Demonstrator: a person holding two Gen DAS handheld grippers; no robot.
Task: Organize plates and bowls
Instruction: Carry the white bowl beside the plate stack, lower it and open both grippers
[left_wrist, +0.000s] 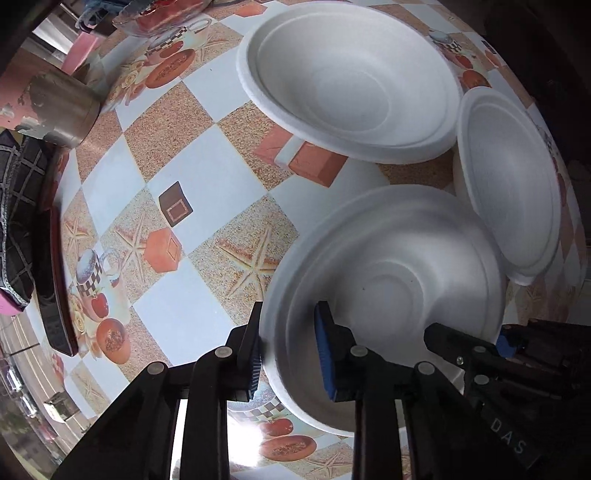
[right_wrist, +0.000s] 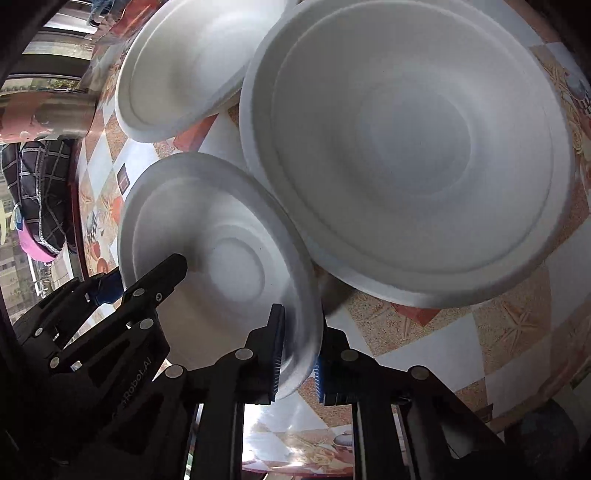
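Bowl (left_wrist: 388, 280) rim pinched by left tool (left_wrist: 291, 350) and right tool (right_wrist: 297, 354); open tablecloth (left_wrist: 207, 173) leftward.

A metal cup (left_wrist: 62, 107) stands on the patterned tablecloth (left_wrist: 207, 177) (checkered, with starfish prints).

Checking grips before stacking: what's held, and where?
Both grippers, left and right, pinch the near bowl by opposite sides of its rim.
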